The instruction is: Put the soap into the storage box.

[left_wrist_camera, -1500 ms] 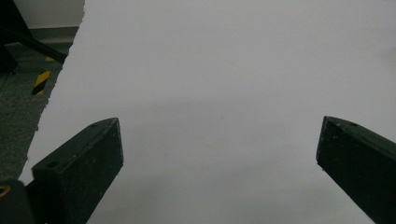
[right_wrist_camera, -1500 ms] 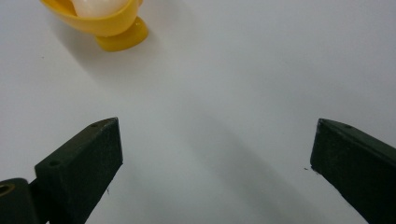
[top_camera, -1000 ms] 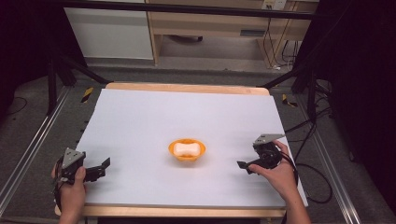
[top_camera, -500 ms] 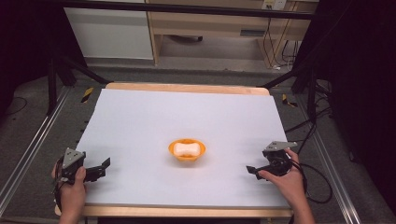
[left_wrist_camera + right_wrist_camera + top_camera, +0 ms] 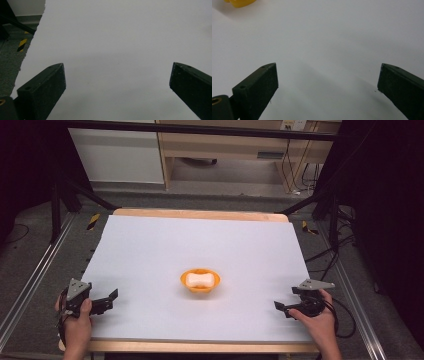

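Bowl (image 5: 200, 281) looks light, rigid plastic (white piece inside): grab the rim; left gripper (image 5: 109, 299) and right gripper (image 5: 281, 308) wide open, empty.

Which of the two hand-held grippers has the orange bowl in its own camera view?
The right hand-held gripper: its view catches the orange bowl at the top left edge; the left hand-held gripper faces bare white tabletop.

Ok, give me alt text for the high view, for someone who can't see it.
An orange bowl holding a white object sits mid-table on a white sheet. The left tool and right tool, both open and empty, rest near the front corners in a person's hands.
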Motion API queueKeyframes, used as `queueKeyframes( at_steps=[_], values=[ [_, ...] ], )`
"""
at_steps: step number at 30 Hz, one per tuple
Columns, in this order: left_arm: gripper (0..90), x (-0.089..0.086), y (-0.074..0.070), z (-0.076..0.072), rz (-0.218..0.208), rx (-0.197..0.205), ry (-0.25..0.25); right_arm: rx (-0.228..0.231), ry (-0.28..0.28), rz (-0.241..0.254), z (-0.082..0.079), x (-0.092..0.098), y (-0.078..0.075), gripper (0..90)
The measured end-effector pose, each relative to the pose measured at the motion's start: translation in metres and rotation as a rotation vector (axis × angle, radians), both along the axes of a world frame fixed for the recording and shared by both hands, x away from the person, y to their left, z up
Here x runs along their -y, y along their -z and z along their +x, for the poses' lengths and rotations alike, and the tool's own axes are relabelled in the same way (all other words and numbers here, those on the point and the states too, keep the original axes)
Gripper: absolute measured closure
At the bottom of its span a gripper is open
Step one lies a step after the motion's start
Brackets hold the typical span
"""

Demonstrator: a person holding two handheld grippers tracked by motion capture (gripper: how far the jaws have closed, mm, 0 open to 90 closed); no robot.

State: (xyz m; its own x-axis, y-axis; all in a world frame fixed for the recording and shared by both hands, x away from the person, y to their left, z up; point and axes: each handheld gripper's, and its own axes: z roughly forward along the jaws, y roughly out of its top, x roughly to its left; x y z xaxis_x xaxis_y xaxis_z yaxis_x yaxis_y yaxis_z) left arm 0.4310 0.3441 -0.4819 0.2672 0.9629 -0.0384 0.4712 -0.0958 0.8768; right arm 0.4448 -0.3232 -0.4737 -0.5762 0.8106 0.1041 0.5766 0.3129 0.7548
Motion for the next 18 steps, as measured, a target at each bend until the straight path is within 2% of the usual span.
queueKeyframes(
  at_steps=[8, 11, 18],
  values=[
    [0.0, 0.0, 0.0, 0.0, -0.002, -0.003, 0.001, 0.026, 0.075, 0.069, -0.016, 0.025, 0.005, 5.1],
    [0.0, 0.0, 0.0, 0.0, -0.001, -0.002, 0.001, 0.027, 0.079, 0.093, -0.019, 0.029, 0.007, 5.3],
    [0.0, -0.001, 0.0, 0.0, -0.008, 0.001, -0.004, 0.047, 0.082, 0.08, -0.02, 0.027, 0.007, 6.9]
  ],
)
